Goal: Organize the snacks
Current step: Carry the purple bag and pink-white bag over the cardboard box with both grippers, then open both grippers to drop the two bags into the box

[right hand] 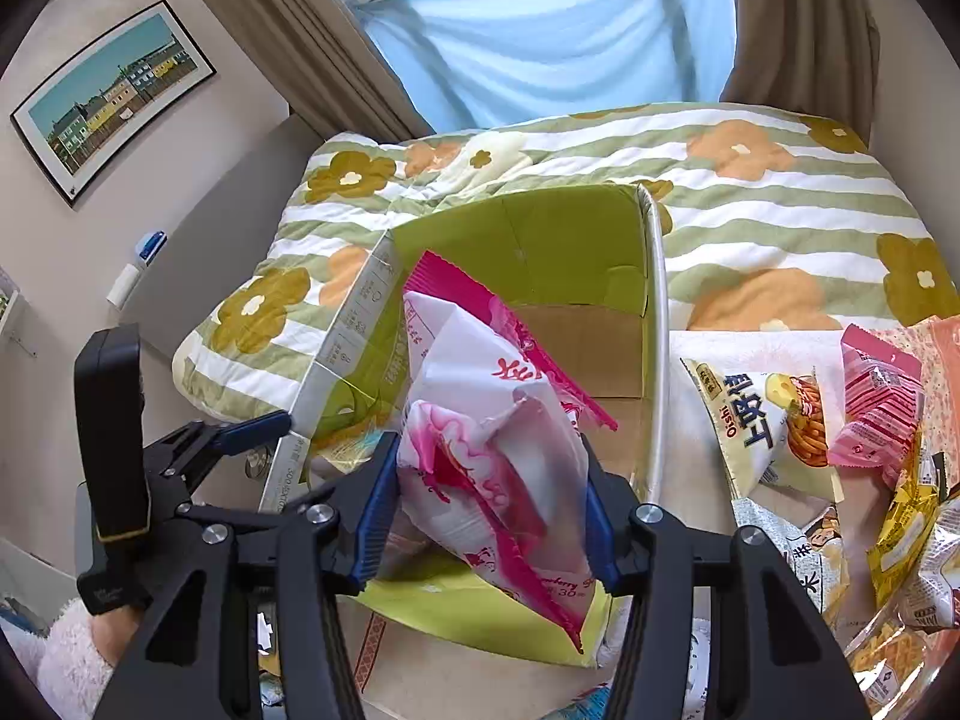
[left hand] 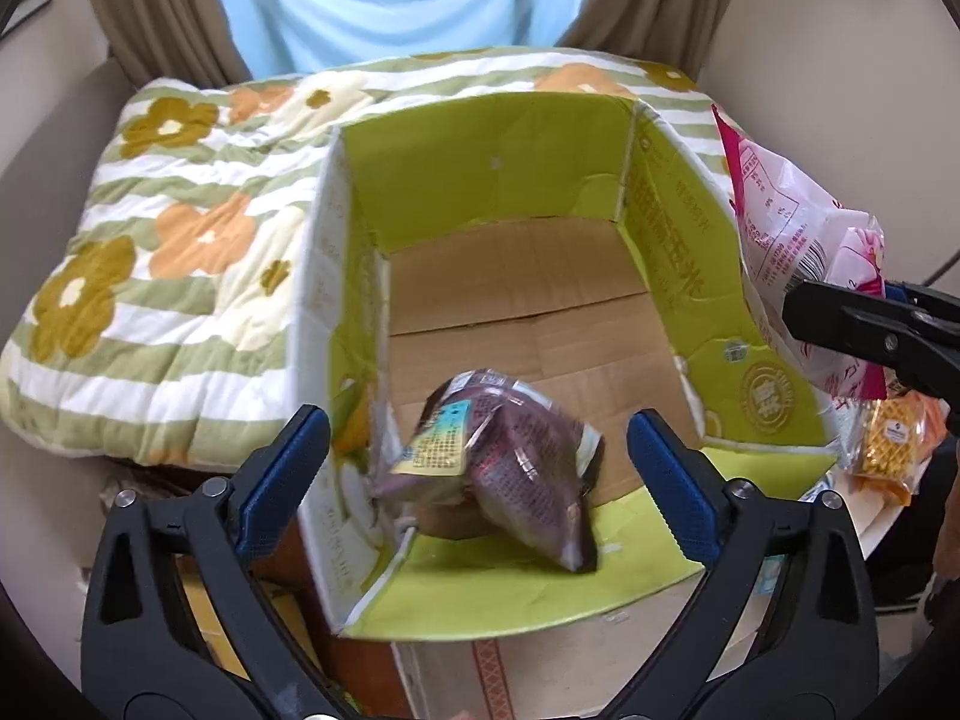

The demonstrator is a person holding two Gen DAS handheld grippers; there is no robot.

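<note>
— Over the open box (left hand: 516, 276), left wrist view: what shows?
— The left hand-held gripper (left hand: 477, 468) stands wide, empty; a purple snack packet (left hand: 516, 468) lies in the box at six o'clock.
— And the right wrist view?
— The right hand-held gripper (right hand: 489, 516) clamps a pink-and-white snack bag (right hand: 492, 450) above the box's near edge; more snacks (right hand: 774, 420) at three o'clock.

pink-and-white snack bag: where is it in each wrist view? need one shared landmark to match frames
Left wrist: the pink-and-white plastic snack bag is at the right edge, beside the box's right wall, pinched by the right gripper.
Right wrist: the same bag fills the centre, clamped between the blue pads, over the box's near edge.
Shared landmark: the open cardboard box with lime-green flaps, in front of the flowered quilt.
</note>
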